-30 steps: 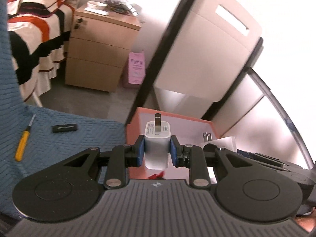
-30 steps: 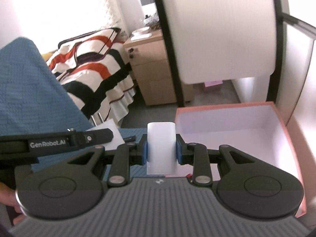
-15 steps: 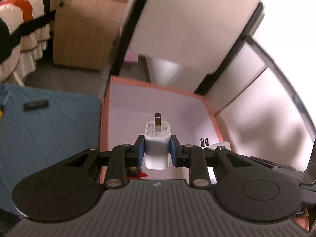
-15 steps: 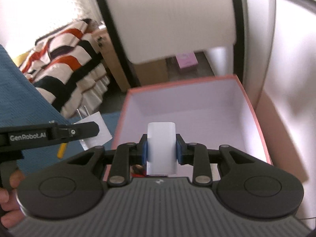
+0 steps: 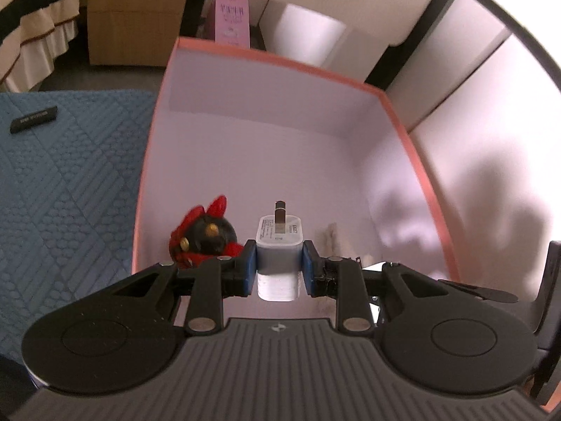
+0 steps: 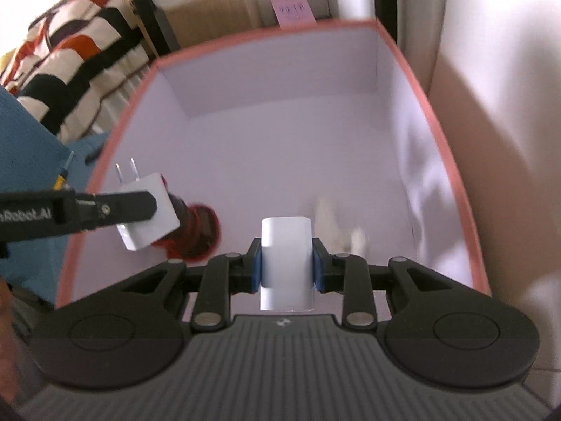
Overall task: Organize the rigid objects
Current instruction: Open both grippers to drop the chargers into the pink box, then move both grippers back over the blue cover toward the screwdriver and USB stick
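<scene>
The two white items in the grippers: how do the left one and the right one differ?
The plug adapter in the left gripper shows metal prongs and printed text on its end face; the white block in the right gripper shows a plain rounded end, no prongs visible. The adapter looks squarer, the block taller. Both are white, clamped between blue pads, and held over the open pink box.

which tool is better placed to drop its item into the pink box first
Right, probably. Its tool holds the white block over bare box floor; the left's charger sits close beside the red toy.
</scene>
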The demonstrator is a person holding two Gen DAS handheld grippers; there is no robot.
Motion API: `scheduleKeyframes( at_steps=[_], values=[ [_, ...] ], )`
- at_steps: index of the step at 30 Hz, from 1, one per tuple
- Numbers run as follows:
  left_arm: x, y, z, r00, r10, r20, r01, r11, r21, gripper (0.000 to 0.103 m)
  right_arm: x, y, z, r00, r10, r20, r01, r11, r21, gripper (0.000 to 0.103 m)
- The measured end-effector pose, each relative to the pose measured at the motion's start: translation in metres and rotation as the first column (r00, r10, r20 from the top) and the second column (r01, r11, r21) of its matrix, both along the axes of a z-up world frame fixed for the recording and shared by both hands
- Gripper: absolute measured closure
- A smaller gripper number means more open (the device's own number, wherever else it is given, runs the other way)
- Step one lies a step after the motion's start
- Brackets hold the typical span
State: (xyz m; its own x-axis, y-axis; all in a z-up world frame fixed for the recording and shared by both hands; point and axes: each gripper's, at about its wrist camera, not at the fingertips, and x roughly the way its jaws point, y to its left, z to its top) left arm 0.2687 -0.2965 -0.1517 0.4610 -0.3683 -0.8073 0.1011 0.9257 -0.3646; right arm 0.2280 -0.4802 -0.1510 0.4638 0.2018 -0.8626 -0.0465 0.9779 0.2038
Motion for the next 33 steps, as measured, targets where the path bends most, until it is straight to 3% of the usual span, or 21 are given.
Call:
scheduleKeyframes(
  at_steps=[9,13,22,33],
  values=[
    [-0.002,-0.007,-0.018,0.999,-0.013,-0.03,0.013,1.0,0.007,0.072,0.001,-0.003,-0.01,1.0,-0.016,-0.011,0.016,1.0,0.009,0.07],
    [-0.001,-0.003,-0.011,1.0,-0.004,-0.02,0.003,1.0,-0.009,0.061,-0.001,-0.004,-0.001,1.0,-0.023,0.009,0.023,0.999,0.022,0.07],
    [-0.018,0.013,0.036,0.995,0.033,0.093,-0.032,0.999,-0.011,0.061,-0.01,0.003,0.051,0.989,0.003,0.147,-0.009,0.999,0.037,0.07],
    [-0.061,0.056,0.11,0.96,0.089,0.267,-0.098,0.995,0.021,0.061,-0.038,0.03,0.118,0.95,0.045,0.31,-0.074,0.994,0.081,0.07]
  ],
)
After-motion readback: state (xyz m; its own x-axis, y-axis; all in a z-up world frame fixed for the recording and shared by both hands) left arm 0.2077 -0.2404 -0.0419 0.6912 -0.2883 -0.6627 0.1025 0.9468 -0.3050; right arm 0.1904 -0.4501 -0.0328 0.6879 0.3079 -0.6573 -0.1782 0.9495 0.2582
